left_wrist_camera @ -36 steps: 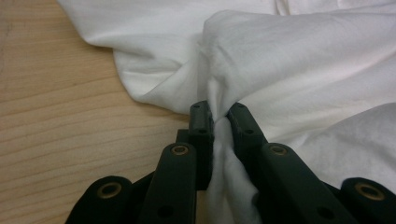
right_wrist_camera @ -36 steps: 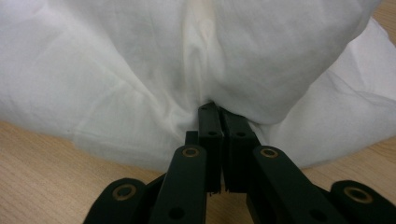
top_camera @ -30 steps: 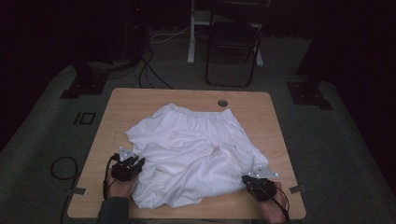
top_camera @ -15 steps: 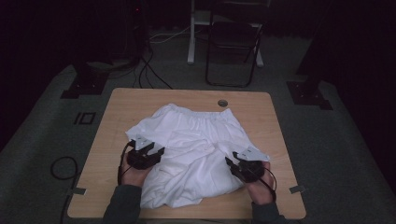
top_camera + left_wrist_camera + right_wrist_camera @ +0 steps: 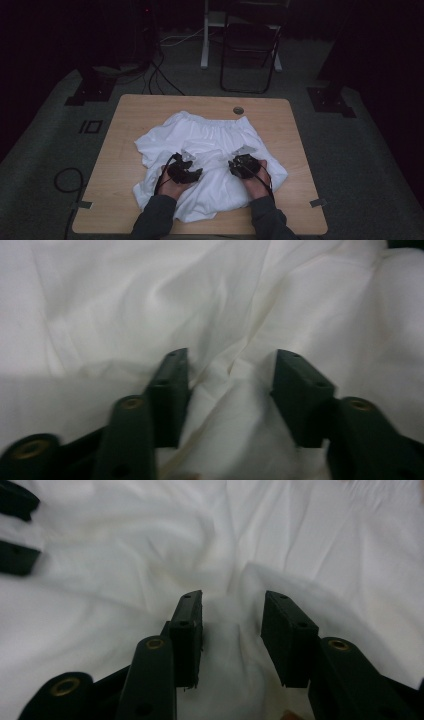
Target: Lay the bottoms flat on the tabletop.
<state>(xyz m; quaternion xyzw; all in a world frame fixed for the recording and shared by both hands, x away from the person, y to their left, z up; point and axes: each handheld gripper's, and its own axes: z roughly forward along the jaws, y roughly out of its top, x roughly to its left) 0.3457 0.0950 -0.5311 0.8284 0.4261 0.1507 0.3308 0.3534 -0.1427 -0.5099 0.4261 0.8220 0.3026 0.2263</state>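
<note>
Two hand-held grippers sit over a crumpled white garment [image 5: 210,160] spread across the middle of the wooden desk [image 5: 125,125] in the high view. The left hand-held gripper [image 5: 189,165] rests on the cloth's near-left part, the right hand-held gripper [image 5: 242,160] on its near-right part, with a strip of bare cloth between them. The garment's gathered waistband lies beyond both, toward the far edge of the desk, and a small round hole [image 5: 238,110] in the desk lies just past it. A dark folding chair [image 5: 250,50] stands on the floor well beyond.

In the left gripper view, the left hand-held gripper [image 5: 230,375] is released: its jaws have just been opening and stand apart, with a raised fold of the garment [image 5: 125,305] running up between them, not pinched.

In the right gripper view, the right hand-held gripper [image 5: 232,612] is likewise released, its jaws having just been opening; a soft hump of the garment [image 5: 310,540] lies between them, free of the pads. The other gripper's black jaw tips show at the upper left edge, resting on the same cloth.
</note>
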